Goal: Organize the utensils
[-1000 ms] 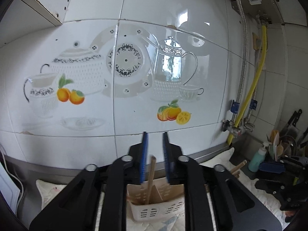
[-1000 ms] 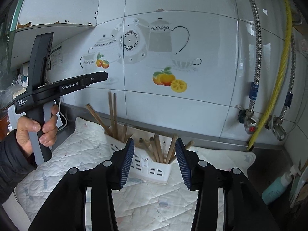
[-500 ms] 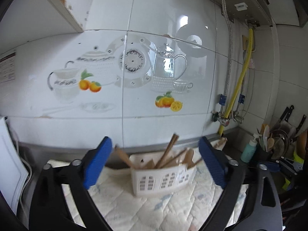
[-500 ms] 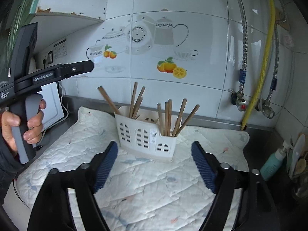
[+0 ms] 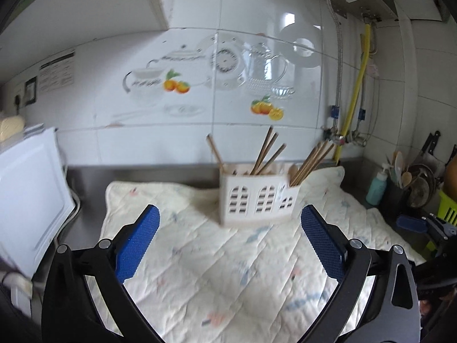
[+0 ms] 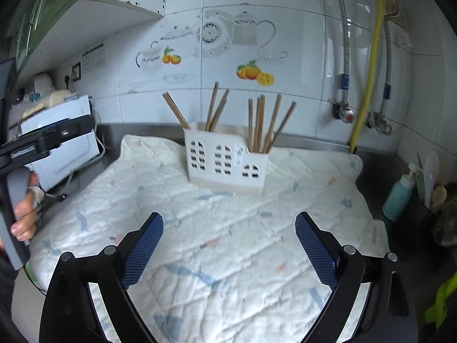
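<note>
Both grippers spread wide, gripping nothing, above quilted mat.
White utensil holder (image 6: 225,161) w/ wooden chopsticks (image 6: 261,123) sits frame center near mat's (image 6: 228,243) back edge by tiled wall; left gripper (image 5: 230,244) and right gripper (image 6: 228,245) low in frame, bare mat between them and holder.

Steel counter (image 6: 377,154), quilted cloth (image 6: 228,245) spread over it, white utensil holder (image 6: 225,163) standing on cloth
</note>
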The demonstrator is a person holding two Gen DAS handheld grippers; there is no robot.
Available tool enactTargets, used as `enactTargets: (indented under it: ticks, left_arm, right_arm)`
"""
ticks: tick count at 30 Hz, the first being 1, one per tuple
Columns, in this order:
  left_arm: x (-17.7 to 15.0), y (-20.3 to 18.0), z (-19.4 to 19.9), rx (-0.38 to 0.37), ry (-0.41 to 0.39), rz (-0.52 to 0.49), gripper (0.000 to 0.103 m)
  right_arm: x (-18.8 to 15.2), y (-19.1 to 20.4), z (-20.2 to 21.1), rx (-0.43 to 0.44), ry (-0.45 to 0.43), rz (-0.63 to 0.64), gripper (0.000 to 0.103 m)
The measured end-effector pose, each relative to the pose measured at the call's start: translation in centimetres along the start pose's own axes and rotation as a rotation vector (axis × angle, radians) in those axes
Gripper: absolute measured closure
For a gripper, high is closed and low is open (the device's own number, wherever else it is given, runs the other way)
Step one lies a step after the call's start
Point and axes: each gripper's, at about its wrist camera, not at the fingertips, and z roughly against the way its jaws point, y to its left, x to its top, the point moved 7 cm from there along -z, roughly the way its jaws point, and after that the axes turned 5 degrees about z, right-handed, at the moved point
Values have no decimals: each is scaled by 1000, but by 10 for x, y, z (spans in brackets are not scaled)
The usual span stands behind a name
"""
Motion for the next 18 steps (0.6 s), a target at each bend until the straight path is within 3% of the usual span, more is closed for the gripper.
enactTargets:
  ticks: [8,18]
  left_arm:
    - [-51,20,23,85,57,12,5]
    - [-64,25,45,95,57,-1,5]
  right_arm:
    - [-29,1,6,-34,43,-37,10]
    - [-43,4,12,-33,62,-68,10]
